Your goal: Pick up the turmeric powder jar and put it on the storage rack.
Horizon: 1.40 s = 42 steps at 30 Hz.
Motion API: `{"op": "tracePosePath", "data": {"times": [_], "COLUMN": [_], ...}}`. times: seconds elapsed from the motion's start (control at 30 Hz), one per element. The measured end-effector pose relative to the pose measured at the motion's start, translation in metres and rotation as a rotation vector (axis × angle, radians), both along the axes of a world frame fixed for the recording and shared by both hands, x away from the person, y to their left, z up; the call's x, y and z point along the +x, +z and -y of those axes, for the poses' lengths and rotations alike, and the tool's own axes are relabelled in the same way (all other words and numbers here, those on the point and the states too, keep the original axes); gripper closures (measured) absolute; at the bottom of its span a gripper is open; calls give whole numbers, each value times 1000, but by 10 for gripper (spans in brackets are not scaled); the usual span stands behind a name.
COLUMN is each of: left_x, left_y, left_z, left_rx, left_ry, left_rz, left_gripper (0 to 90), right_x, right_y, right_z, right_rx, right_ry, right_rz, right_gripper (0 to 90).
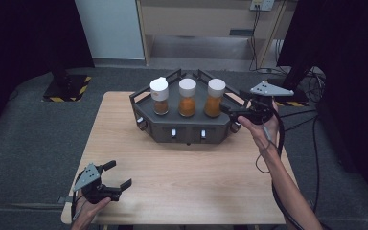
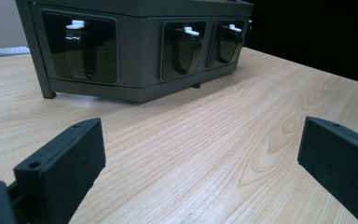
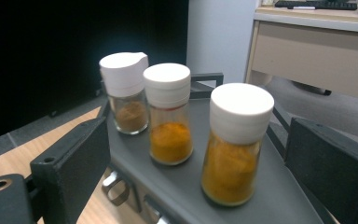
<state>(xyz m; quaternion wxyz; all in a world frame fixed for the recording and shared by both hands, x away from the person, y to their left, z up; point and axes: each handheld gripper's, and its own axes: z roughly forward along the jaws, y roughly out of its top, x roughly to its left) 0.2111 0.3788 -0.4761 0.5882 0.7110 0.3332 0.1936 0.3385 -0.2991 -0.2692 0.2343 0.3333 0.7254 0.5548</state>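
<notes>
Here the right tool [image 1: 227, 109], jaws apart and apparently touching nothing, faces the nearest white-capped glass jar of orange powder [image 3: 235, 144] on the dark grey rack [image 1: 184, 125], while the left tool [image 1: 117, 175] gapes empty over the pale wooden surface [image 1: 182, 177].

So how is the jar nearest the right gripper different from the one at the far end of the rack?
The nearest jar holds yellow-orange powder, filled well up; the far jar holds brown powder, filled lower. The nearest jar's white cap is plain and round; the far jar's cap has a small lip jutting out at one side. Both are clear jars with white caps, standing upright on the grey rack.
</notes>
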Motion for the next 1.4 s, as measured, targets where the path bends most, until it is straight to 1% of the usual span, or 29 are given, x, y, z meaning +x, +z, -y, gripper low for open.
{"op": "tracePosePath", "data": {"times": [0.07, 0.17, 0.4, 0.53, 0.7, 0.77, 0.9, 1.1, 1.23, 1.33, 1.4], "left_x": [0, 0, -3, -5, -7, -7, -8, -8, -8, -8, -8], "left_y": [1, 0, 1, 1, 2, 2, 2, 3, 2, 3, 3], "left_z": [0, -1, -2, -2, -2, -2, -2, -1, -2, -1, -1], "left_rx": [6, -1, 10, 12, 14, 16, 17, 23, 18, 21, 23], "left_ry": [-2, -2, -4, -2, 0, 0, 2, 0, 2, 1, 0], "left_rz": [-3, -3, 0, 3, 6, 7, 7, 7, 8, 8, 7], "left_gripper": [0, 0, 0, 0, 0, 0, 0, 0, 0, 0, 0], "right_x": [-7, -16, -37, -48, -63, -69, -83, -96, -104, -108, -112], "right_y": [-2, -5, -14, -23, -29, -33, -40, -55, -65, -74, -82], "right_z": [3, 7, 10, 13, 14, 16, 17, 22, 26, 31, 35], "right_rx": [-2, -3, -11, 1, -15, -8, -23, -3, -6, -3, 4], "right_ry": [3, 15, 44, 56, 65, 73, 73, 89, 79, 74, 69], "right_rz": [6, 6, 22, 21, 35, 35, 43, 21, 7, -14, -12], "right_gripper": [69, 70, 67, 66, 63, 63, 63, 62, 59, 56, 59]}}
